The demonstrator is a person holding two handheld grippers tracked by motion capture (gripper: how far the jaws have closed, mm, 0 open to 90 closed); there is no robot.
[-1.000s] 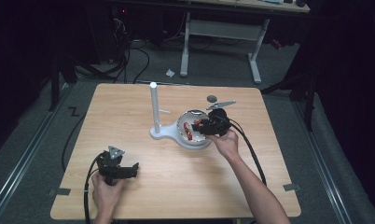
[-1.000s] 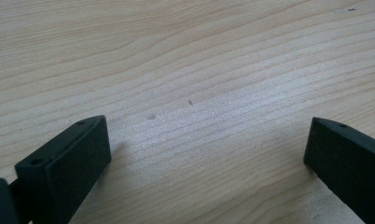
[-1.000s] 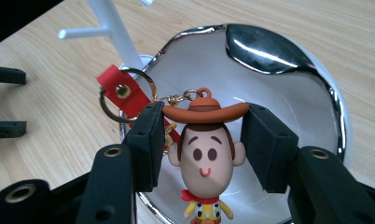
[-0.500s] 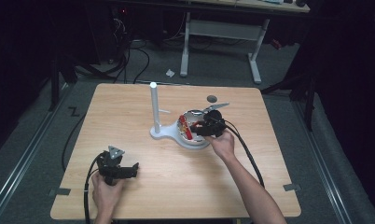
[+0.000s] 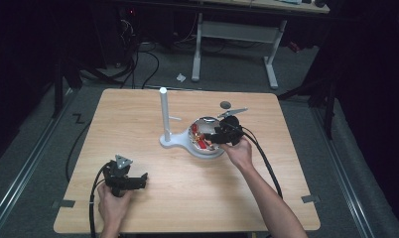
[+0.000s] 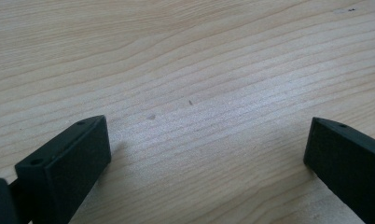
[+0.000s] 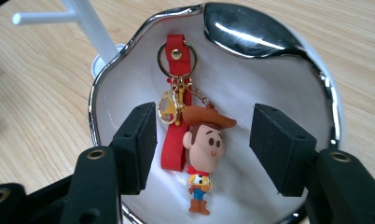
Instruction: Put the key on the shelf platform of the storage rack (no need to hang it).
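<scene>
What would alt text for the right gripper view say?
The open right gripper hangs over a white, silver-rimmed dish, its jaws either side of a cowboy-figure keychain with a red strap lying inside. A white stand rises behind on the wooden table.

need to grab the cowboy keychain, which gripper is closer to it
Right. The right gripper hangs open over the bowl, jaws either side of the keychain. The left gripper sits open on bare table, far off.

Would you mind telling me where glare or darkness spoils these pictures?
Right gripper view: bright glare on the dish's silver rim, keychain sharp. Left gripper view: evenly lit table, faint shadow beside one jaw. High view: table lit, surrounding floor very dark.
</scene>
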